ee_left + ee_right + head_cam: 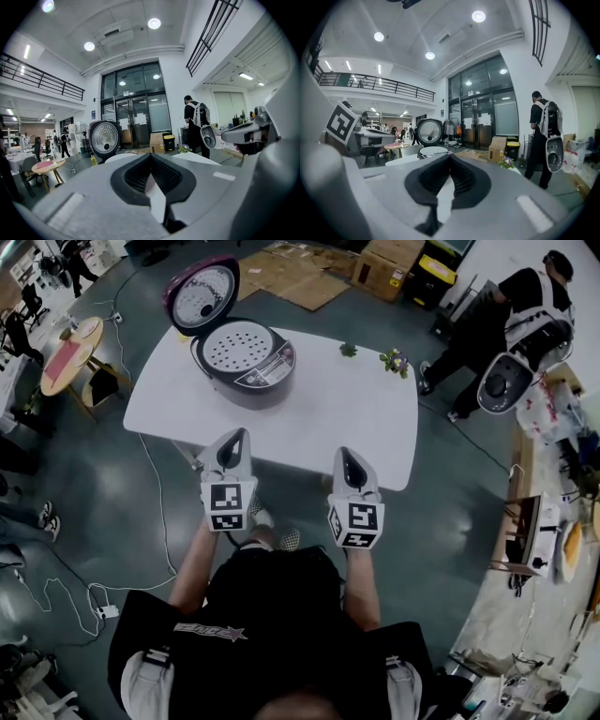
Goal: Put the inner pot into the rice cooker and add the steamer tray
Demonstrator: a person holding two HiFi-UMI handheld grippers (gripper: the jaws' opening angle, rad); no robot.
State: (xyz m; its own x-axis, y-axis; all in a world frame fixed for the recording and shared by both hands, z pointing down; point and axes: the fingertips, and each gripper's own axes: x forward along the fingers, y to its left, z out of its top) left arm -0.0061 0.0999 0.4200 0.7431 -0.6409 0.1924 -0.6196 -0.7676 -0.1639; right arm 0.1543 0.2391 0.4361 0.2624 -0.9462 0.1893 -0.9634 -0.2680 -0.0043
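Your left tool (236,442) and right tool (346,460) sit side by side in your hands, just short of the near edge of the white rounded-corner bench (366,418). Both point at it and slightly down.

Left tool: jaws closed tip to tip, nothing between them. Right tool: same, fully closed and empty. Neither touches the bench or anything on it.

Far-left part of the bench: the dark purple rice cooker (246,360), well apart from both tools. Its round lid (202,294) is open and stands upright behind the body, pale inner face toward you. The white perforated steamer tray (234,346) sits in the cooker mouth. I can't make out the inner pot beneath it.

Far-right part of the bench: two small green plant sprigs (395,361), apart from the cooker.

Past the bench on the right, a person in black (506,324) stands on the grey floor wearing a white backpack-style rig. On the left is a small round wooden table (70,352). Cardboard boxes (389,263) and flattened cardboard lie at the back.
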